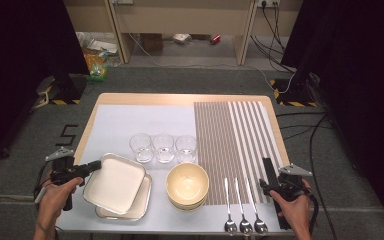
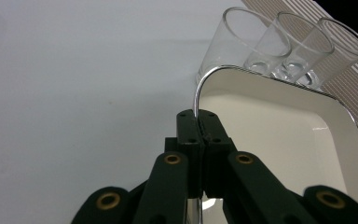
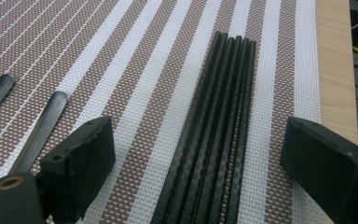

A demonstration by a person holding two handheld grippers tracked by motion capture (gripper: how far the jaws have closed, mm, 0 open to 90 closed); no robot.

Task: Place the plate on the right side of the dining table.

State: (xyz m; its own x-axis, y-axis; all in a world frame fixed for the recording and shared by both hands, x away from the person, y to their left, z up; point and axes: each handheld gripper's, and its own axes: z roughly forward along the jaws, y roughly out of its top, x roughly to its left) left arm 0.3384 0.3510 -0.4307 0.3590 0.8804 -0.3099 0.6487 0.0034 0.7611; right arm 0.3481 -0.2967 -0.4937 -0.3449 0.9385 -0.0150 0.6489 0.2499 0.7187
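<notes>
plates [image 1: 116,184] two, glasses [image 1: 163,147] three, spoons [image 1: 244,206] three

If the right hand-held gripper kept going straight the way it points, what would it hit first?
Most likely the black chopsticks: the right hand-held gripper stands open with the bundle lying between and ahead of its jaws on the striped mat. Depth is unclear, so it might pass just above them.

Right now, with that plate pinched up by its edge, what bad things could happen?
The left gripper holds the top square plate only by its thin rim, tilted over the plate below, so it might slip and clatter down. Three glasses stand close behind the plate; swinging it forward could knock them over. The stacked bowls sit just beside it and could get bumped.
</notes>
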